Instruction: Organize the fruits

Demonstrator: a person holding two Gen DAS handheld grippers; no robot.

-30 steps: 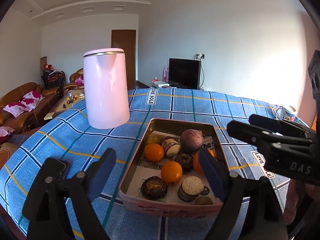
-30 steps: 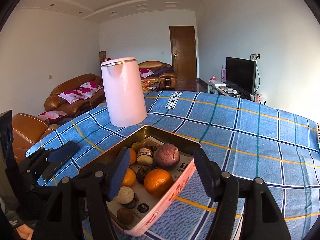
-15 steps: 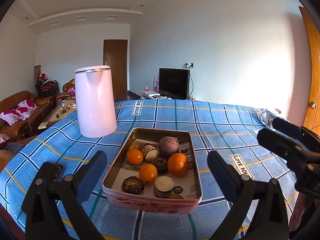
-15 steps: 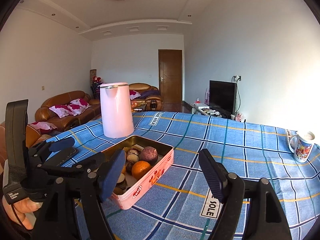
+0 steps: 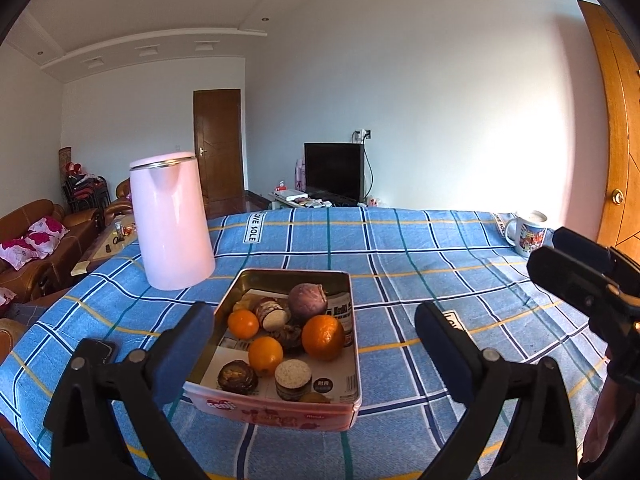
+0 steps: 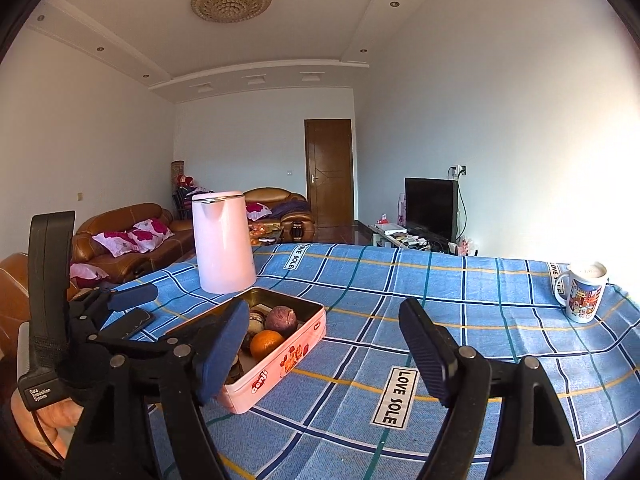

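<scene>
A pink metal tin (image 5: 276, 410) sits on the blue checked tablecloth. It holds three oranges (image 5: 323, 337), a purple round fruit (image 5: 307, 299) and several dark and sliced fruits. The tin also shows in the right wrist view (image 6: 280, 364). My left gripper (image 5: 316, 354) is open and empty, held back from the tin's near edge. My right gripper (image 6: 324, 354) is open and empty, to the right of the tin and above the cloth. The right gripper shows at the right edge of the left wrist view (image 5: 580, 280).
A tall pink kettle (image 5: 170, 222) stands behind the tin on the left. A printed mug (image 6: 582, 292) stands at the far right of the table. A dark phone (image 6: 128, 322) lies left of the tin. Sofas, a TV and a door lie beyond.
Both grippers have pulled back and up from the tin, which now looks smaller. Both have opened wider. The fruits in the tin have not moved.
</scene>
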